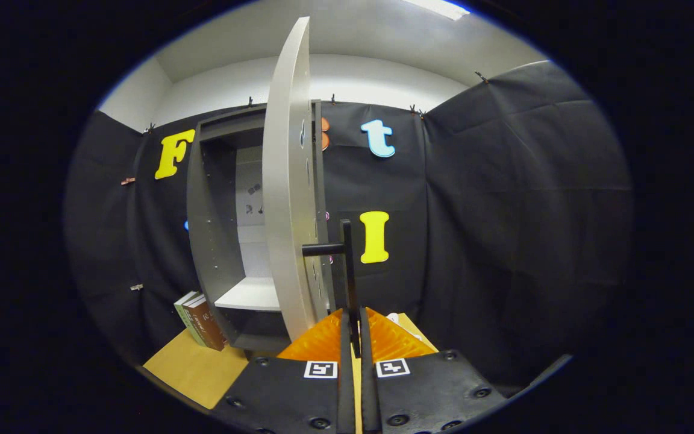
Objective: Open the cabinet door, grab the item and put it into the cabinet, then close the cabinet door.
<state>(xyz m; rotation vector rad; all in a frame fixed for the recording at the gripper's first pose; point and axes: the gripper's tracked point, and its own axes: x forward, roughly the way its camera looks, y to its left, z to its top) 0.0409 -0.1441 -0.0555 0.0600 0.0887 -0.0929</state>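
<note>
A grey cabinet [214, 241] stands on the tan table, and its pale door [287, 199] is swung out toward me, seen almost edge-on. A black bar handle [346, 259] sticks out from the door's face. Its lower end runs down between my fingers, and my gripper [353, 330] is shut on it. Inside the cabinet a white shelf [250, 295] shows, with nothing on the part I can see. Two books [199, 319] lean upright against the cabinet's left side.
The tan table top [193, 367] reaches its near edge left of my fingers. A small white object [393, 317] peeks out just right of the fingers, behind them. Black cloth walls close in on the left, back and right.
</note>
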